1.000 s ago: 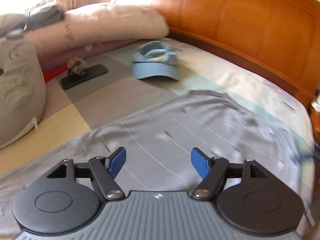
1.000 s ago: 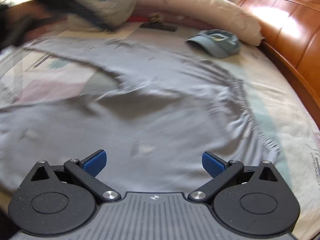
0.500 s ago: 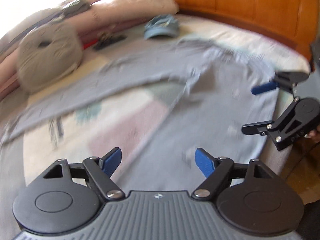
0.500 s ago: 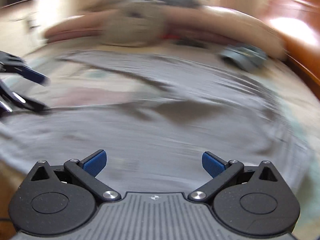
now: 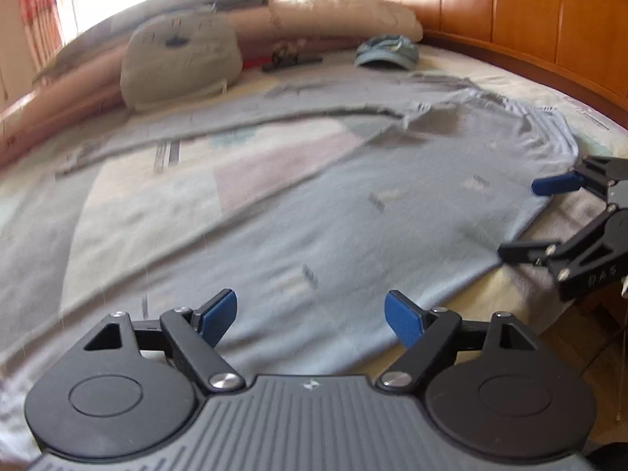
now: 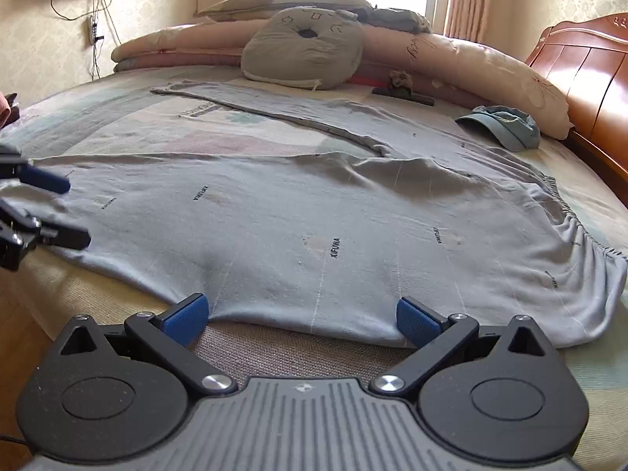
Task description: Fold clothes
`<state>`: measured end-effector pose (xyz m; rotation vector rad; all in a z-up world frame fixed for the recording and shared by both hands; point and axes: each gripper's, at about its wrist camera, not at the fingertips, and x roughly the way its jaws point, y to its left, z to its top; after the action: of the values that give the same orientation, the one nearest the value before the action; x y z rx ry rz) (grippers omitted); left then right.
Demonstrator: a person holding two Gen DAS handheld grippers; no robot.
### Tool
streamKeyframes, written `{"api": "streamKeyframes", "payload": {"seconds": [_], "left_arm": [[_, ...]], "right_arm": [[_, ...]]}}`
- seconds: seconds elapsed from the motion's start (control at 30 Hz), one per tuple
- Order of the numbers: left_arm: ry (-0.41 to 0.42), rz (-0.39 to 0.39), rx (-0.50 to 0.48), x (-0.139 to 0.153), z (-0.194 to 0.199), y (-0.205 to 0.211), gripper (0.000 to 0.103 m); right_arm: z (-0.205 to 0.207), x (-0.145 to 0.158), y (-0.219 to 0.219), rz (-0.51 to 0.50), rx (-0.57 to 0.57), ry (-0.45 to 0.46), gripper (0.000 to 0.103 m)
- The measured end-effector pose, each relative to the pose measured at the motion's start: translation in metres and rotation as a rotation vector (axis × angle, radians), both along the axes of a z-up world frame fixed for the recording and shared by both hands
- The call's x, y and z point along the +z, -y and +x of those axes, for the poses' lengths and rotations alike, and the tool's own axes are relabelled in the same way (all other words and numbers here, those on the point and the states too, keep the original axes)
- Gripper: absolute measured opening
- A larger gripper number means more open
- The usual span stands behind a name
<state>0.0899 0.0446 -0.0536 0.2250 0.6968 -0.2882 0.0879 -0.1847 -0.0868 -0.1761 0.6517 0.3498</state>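
Observation:
Grey-blue trousers (image 6: 314,204) with thin white lines and small printed words lie spread flat on the bed, legs apart and elastic waistband toward the headboard. My right gripper (image 6: 302,320) is open just above the trousers' near edge by the front of the bed, holding nothing. Over the near leg of the trousers (image 5: 353,196) hovers my left gripper (image 5: 312,318), open and empty. Each gripper shows in the other's view: the right gripper (image 5: 530,219) at the right edge near the waistband side, the left gripper (image 6: 66,212) at the left edge by the near leg's end.
A blue cap (image 6: 506,125) lies near the wooden headboard (image 6: 588,70). A round grey cushion (image 6: 302,49) leans on rolled quilts along the far side. A dark flat object (image 6: 404,96) lies beside them. The wooden floor shows at the lower left.
Both cameras have pulled back from the cap and headboard toward the bed's front edge. The left gripper swung over the near leg. Both grippers stayed open.

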Motion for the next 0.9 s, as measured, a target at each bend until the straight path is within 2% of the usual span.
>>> {"api": "streamKeyframes", "payload": {"seconds": [0.1, 0.2, 0.3, 0.4, 0.77, 0.9], "left_arm": [[0.003, -0.040, -0.001, 0.000, 0.007, 0.008, 0.083], [-0.039, -0.057, 0.032, -0.014, 0.008, 0.010, 0.083], [-0.037, -0.086, 0.067, -0.024, -0.006, 0.004, 0.085], [-0.046, -0.112, 0.089, -0.021, -0.021, -0.003, 0.085], [-0.016, -0.168, 0.306, -0.013, -0.002, -0.059, 0.085], [-0.015, -0.149, 0.349, -0.023, -0.016, -0.071, 0.085]], "right_arm": [[0.001, 0.000, -0.001, -0.007, -0.016, -0.011, 0.103], [0.002, 0.001, -0.002, -0.010, -0.029, -0.021, 0.103], [0.001, 0.001, -0.002, -0.009, -0.029, -0.022, 0.103], [0.000, 0.000, -0.001, 0.000, -0.030, -0.015, 0.103], [-0.005, -0.003, 0.000, 0.017, -0.031, 0.019, 0.103], [-0.007, -0.004, 0.002, 0.021, -0.024, 0.026, 0.103]]}}
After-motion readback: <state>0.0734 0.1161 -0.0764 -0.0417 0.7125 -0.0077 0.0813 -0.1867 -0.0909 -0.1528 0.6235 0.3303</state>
